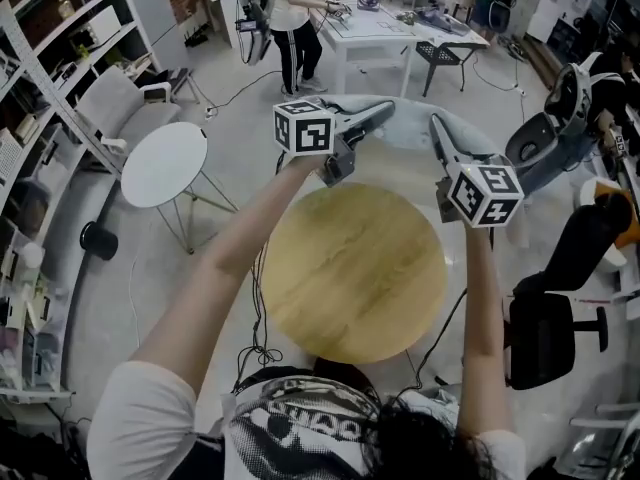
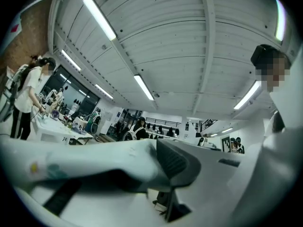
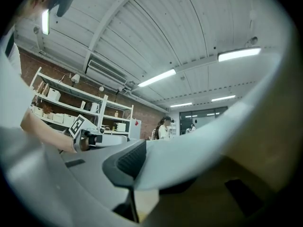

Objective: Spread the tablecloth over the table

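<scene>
The round wooden table stands bare right below me. A pale grey-blue tablecloth hangs stretched between my two grippers, just past the table's far edge. My left gripper holds its left end and my right gripper its right end, both raised above the far rim. In the left gripper view the tablecloth runs across the left gripper, clamped at the dark pad. In the right gripper view the tablecloth lies pinched in the right gripper at its ribbed pad.
A small white round table stands to the left, with shelves beyond it. A black office chair is close on the right. Cables trail on the floor by the wooden table. A person works at a white bench far back.
</scene>
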